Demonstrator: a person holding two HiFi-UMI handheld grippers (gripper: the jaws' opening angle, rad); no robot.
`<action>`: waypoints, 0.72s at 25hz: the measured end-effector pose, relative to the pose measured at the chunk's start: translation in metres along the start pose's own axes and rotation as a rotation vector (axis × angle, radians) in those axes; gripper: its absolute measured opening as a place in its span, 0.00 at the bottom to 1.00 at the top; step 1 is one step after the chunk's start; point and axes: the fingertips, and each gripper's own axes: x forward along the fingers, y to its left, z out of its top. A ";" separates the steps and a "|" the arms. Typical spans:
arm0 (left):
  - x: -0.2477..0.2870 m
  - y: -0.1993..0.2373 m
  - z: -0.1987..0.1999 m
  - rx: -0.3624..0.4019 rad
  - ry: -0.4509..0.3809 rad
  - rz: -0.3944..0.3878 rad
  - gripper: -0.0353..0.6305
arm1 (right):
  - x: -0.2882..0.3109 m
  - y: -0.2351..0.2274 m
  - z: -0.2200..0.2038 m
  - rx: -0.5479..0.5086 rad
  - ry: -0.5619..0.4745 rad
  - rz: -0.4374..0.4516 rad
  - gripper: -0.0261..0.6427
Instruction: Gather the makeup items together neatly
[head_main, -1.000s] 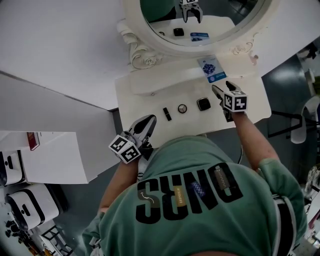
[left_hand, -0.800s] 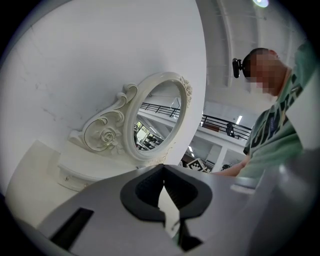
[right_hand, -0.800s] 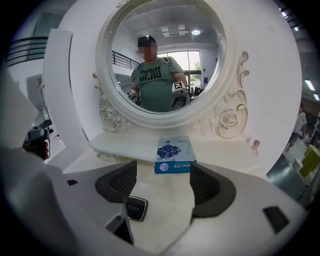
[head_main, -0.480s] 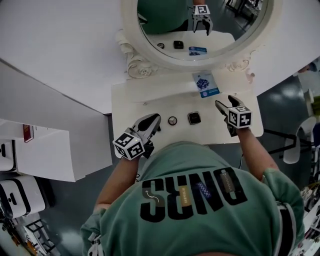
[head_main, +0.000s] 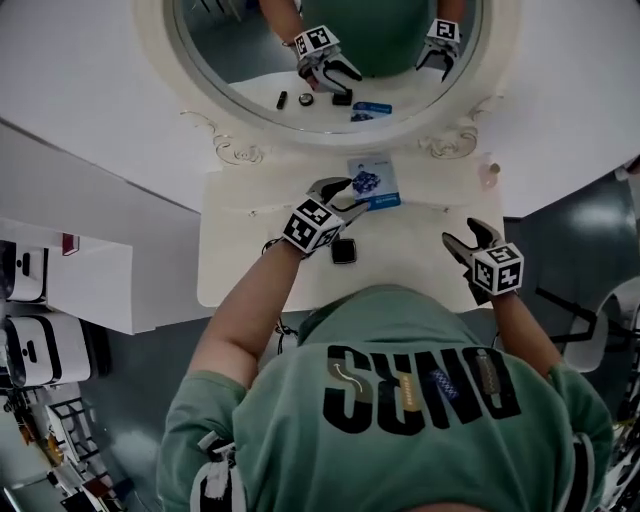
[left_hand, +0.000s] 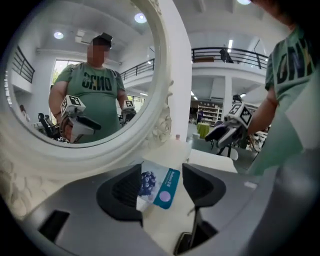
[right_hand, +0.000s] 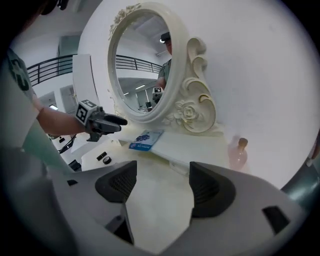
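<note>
White tabletop (head_main: 225, 240), head view. We note a cream-framed oval mirror (head_main: 330, 138) across the top of the frame. The left gripper (head_main: 345, 196) is at frame centre above the tabletop, jaws released and apart; they have just been opening. A blue packet (head_main: 372, 183) lies just right of its tips, on the raised ledge under the mirror. A black square compact (head_main: 343, 250) lies just below that gripper's marker cube. The right gripper (head_main: 468, 236) is at mid right, well apart from these items, jaws also released. A small bottle (head_main: 488, 172) stands at upper right.

Left gripper view. The pads stand apart; the packet (left_hand: 159, 184) shows between them, flat on the ledge, and neither pad presses on it. The right gripper (left_hand: 222, 134) is at mid right.

Right gripper view. The pads stand apart, with only bare tabletop between them. The left gripper (right_hand: 120, 122) is at mid left, with the packet (right_hand: 146, 140) just below and right of its tips. A black lipstick (right_hand: 101, 156) and a round pot (right_hand: 106, 160) lie close together at lower left. The bottle (right_hand: 238, 152) stands at right.
</note>
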 end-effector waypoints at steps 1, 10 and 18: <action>0.020 0.005 -0.001 0.011 0.039 0.007 0.44 | -0.010 -0.013 -0.005 0.007 0.001 0.004 0.52; 0.101 0.042 -0.043 -0.112 0.286 0.115 0.54 | -0.080 -0.118 -0.035 0.097 -0.018 -0.047 0.52; 0.106 0.042 -0.044 -0.172 0.307 0.141 0.45 | -0.089 -0.147 -0.042 0.107 -0.026 -0.025 0.52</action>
